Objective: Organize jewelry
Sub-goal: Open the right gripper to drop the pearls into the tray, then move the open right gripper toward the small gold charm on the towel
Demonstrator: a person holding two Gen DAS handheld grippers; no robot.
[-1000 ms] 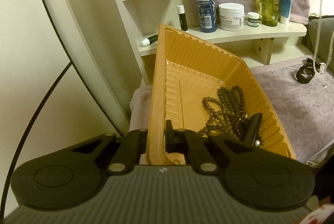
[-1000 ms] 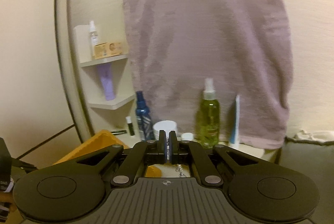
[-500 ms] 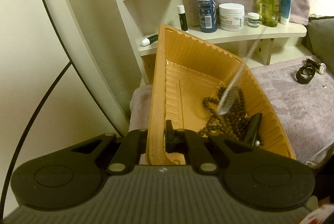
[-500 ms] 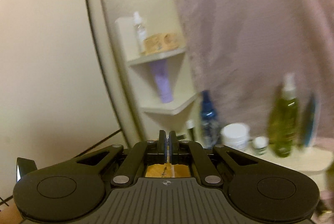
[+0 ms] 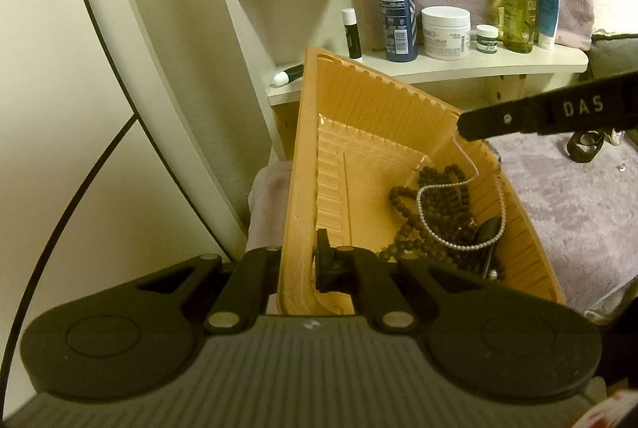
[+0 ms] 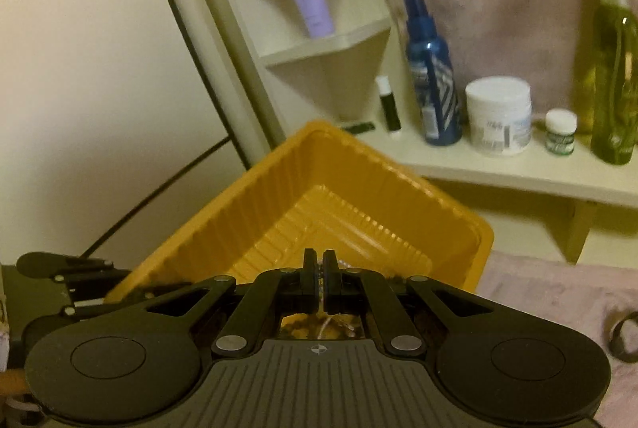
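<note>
**Pearl chain held over the ribbed tray**

A ribbed orange plastic tray [image 5: 359, 133] is gripped at its near rim by the closed left gripper [image 5: 303, 264]. Dark round wooden beads [image 5: 442, 212] are piled in its lower corner. A thin pearl chain [image 5: 430, 224] is pinched by the shut right gripper [image 6: 319, 278] and is draped onto the beads. The chain's whole curve is seen only in the left view. In the right view, mostly the tray's empty far corner is shown.
</note>
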